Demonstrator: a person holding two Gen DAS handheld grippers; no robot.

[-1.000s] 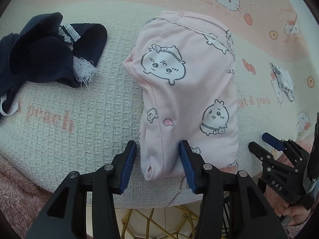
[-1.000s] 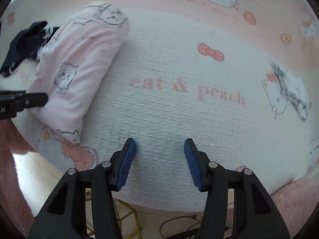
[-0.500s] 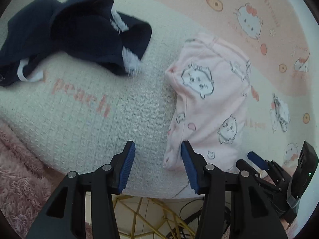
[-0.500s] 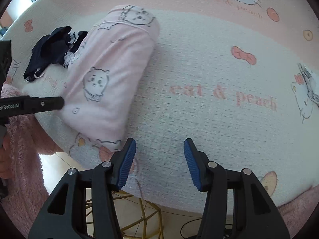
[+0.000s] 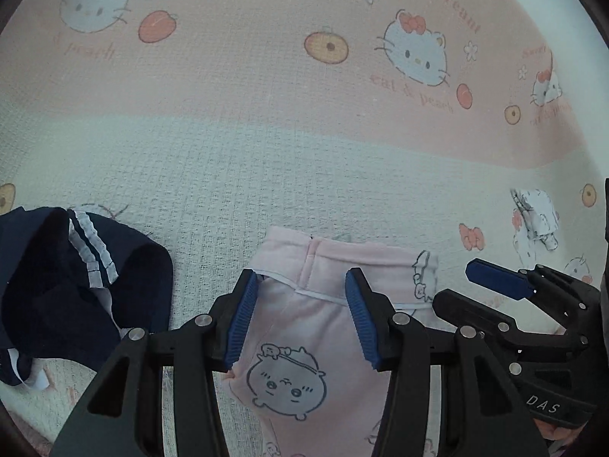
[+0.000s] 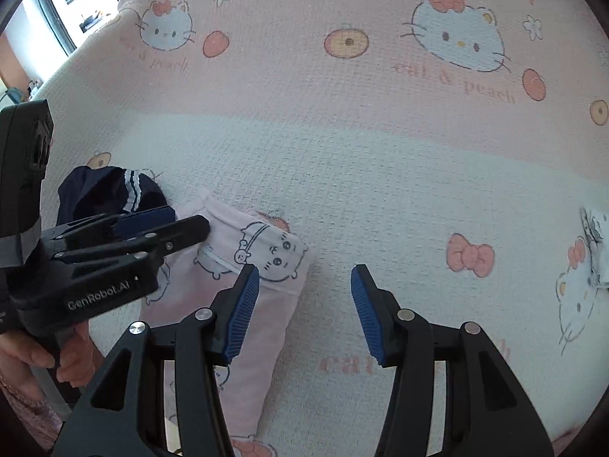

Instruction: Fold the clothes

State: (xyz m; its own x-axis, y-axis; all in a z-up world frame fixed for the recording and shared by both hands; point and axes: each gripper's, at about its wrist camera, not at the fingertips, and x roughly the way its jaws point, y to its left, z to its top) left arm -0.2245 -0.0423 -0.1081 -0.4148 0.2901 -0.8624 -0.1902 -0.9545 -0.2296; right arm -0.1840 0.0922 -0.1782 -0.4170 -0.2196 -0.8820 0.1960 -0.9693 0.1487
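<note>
Starting on the left side, the navy garment [image 5: 76, 289] is lying crumpled on the blanket [image 5: 304, 175], white-striped trim facing up, just beside the pink clothes but not quite touching as far as I can tell. Next over, the left claw [image 5: 300, 316] is spread wide with nothing gripped, and the folded pink garment [image 5: 304, 342] with the little cartoon critters sits right in the gap between its blue pads, waistband end pointing away from the camera. So the pink piece is basically straddled by that claw, lying flat on the blanket. Further right, the right claw [image 6: 304, 304] is also wide open and holding nothing; its left pad hangs over the right edge of the pink garment [image 6: 262, 266], while the rest of its gap is over bare white blanket [image 6: 380, 190] with the Hello Kitty print. From the left view, the right claw [image 5: 506, 289] shows just beside the pink garment's right edge.
</note>
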